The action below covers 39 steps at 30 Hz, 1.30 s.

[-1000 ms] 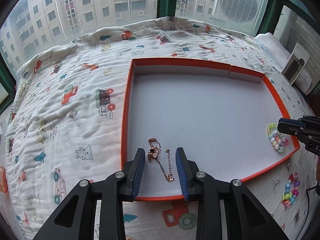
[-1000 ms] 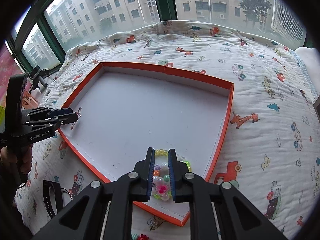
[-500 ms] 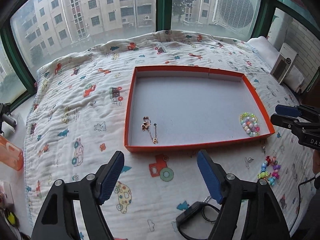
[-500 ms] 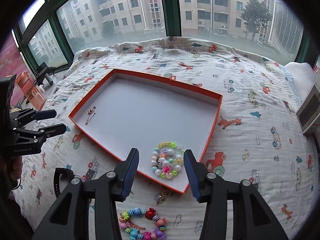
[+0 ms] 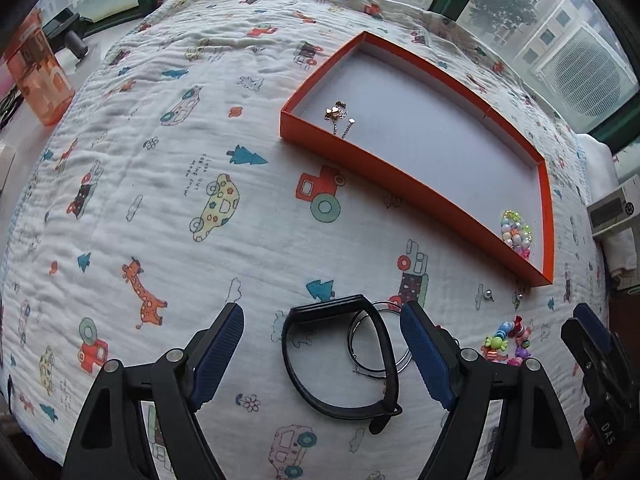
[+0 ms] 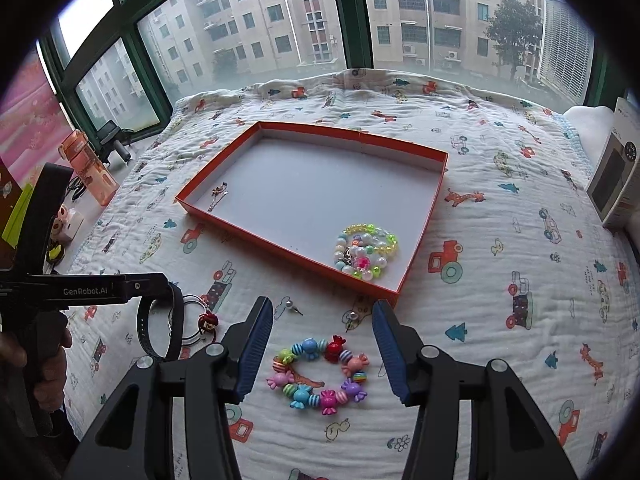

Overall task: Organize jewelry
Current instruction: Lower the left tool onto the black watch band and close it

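Jewelry | chain [image 5: 339, 115] and bead bracelet [image 6: 366, 254] in orange tray [image 6: 288, 254]; candy bracelet [image 6: 318, 376] on blanket between opening right gripper [image 6: 322, 354] jaws, untouched; black band [image 5: 340, 360] between wide left gripper [image 5: 322, 354] jaws | light, floppy, slippery beads; pinch one side

Soft, even daylight enters through the windows [image 6: 280, 36] behind the bed [image 6: 500, 208], lighting the patterned blanket [image 5: 160, 200] brightly with only faint shadows. Outside, haze washes out the buildings. Both views are sharp at centre, bow strongly outward, and darken to black at the rounded fisheye corners.
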Tool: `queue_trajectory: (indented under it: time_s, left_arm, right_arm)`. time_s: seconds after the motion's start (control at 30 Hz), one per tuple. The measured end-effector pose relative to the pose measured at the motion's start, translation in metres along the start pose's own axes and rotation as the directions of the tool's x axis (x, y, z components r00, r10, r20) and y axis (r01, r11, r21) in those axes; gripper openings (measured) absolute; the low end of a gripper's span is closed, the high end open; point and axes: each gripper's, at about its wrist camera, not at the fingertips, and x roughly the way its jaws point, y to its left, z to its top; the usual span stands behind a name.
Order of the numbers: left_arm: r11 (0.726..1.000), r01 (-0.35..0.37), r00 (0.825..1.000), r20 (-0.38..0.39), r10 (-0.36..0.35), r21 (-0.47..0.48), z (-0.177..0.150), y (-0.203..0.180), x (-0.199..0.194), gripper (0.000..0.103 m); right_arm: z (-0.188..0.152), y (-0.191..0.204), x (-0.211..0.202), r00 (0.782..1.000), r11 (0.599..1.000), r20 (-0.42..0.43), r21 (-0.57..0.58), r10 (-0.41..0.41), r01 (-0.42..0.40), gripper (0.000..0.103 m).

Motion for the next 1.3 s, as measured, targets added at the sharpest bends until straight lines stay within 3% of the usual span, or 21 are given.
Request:
queue_trajectory:
  time_s: [0.17, 0.57, 0.67, 0.8, 1.07, 1.3]
  left_arm:
    - [0.995, -0.068, 0.998, -0.003, 0.068, -0.073, -0.001, -0.005, 0.003, 0.087]
    - [0.98, -0.12, 0.992, -0.049, 0.113, -0.157, -0.002, -0.006, 0.026, 0.085]
    - [0.98, -0.145, 0.989, -0.035, 0.141, -0.135, -0.003, -0.011, 0.029, 0.082]
    - [0.987, -0.129, 0.992, 0.0, 0.13, -0.099, -0.004, -0.019, 0.028, 0.064]
    - [0.994, -0.1, 0.995, 0.02, 0.101, -0.052, -0.007, -0.016, 0.023, 0.061]
    - [0.996, -0.07, 0.995, 0.069, 0.067, 0.053, -0.013, -0.005, -0.003, 0.061]
  right_arm:
    - [-0.008, 0.001, -0.003, 1.0, 1.0, 0.002, -0.008, 0.022, -0.022, 0.057]
    - [-0.02, -0.01, -0.004, 0.999, 0.999, -0.002, 0.014, 0.05, -0.05, 0.057]
    - [-0.024, -0.013, -0.003, 0.999, 0.999, -0.013, 0.016, 0.042, -0.042, 0.057]
    - [-0.029, -0.014, -0.002, 0.999, 0.999, -0.029, 0.013, 0.042, -0.042, 0.057]
    - [-0.041, -0.015, 0.002, 0.997, 0.999, -0.069, 0.007, 0.043, -0.042, 0.057]
    - [-0.045, -0.018, 0.009, 0.995, 0.998, -0.089, 0.03, 0.053, -0.051, 0.057]
